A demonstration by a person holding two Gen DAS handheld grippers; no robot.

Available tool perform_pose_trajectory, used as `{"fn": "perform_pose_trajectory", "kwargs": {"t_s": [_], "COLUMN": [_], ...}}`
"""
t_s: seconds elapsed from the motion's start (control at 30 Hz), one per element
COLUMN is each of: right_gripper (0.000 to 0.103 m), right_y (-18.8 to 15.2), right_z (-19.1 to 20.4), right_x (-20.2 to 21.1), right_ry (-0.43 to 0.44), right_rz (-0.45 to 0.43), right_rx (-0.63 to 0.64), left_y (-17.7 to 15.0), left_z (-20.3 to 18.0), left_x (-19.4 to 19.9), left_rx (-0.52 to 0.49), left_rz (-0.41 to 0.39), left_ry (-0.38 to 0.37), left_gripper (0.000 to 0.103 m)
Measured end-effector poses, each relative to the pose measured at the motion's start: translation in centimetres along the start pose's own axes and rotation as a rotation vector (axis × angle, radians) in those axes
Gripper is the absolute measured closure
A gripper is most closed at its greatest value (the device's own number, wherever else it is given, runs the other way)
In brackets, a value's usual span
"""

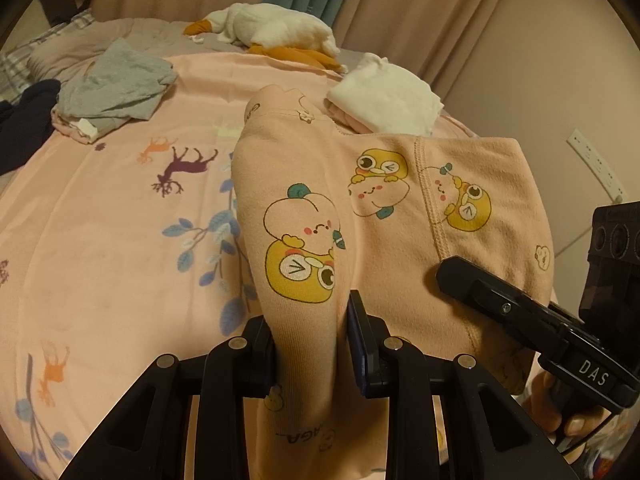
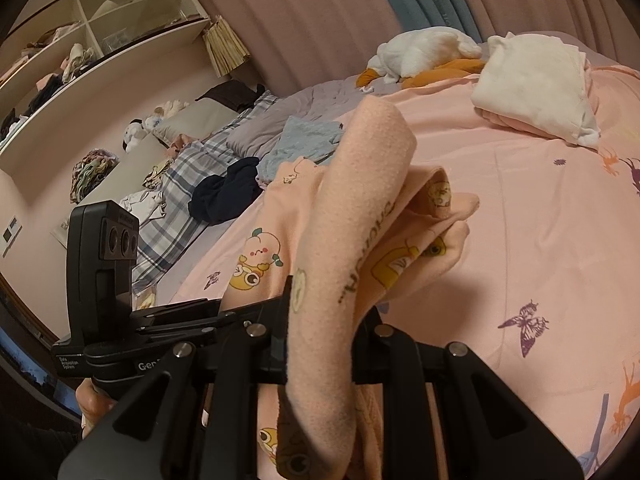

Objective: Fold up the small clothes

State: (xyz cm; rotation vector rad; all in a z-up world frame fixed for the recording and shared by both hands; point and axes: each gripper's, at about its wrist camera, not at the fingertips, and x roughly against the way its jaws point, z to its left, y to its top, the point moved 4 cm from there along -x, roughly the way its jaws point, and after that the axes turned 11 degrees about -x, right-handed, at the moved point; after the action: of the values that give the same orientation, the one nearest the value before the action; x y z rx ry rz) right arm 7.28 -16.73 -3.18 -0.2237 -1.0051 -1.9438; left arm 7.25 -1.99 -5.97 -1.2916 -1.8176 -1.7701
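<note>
A small pink garment printed with yellow cartoon characters is held above the bed between both grippers. My left gripper is shut on one bunched edge of it. My right gripper is shut on another fold of the same garment, which drapes over its fingers. In the left wrist view the right gripper shows at the lower right, pressed against the cloth. In the right wrist view the left gripper shows at the lower left.
The bed has a pink printed sheet. A folded white and pink stack lies at the far right. A grey garment, a dark garment and a white plush goose lie further back. Shelves stand by the wall.
</note>
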Motion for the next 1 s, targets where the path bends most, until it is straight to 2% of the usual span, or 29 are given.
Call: {"fn": "perform_pose_trajectory", "kwargs": {"t_s": [1.0], "right_gripper": [0.083], "right_y": [1.5], "right_z": [0.9], "right_x": [-5.9], "right_ry": [0.001], "right_rz": [0.065], "right_rx": [0.021], "left_y": [1.5], "left_z": [4.4], "left_x": [-2.7], "left_rx": [0.021], "left_rz": [0.019], "left_ry": [0.078], "left_gripper": [0.075]}}
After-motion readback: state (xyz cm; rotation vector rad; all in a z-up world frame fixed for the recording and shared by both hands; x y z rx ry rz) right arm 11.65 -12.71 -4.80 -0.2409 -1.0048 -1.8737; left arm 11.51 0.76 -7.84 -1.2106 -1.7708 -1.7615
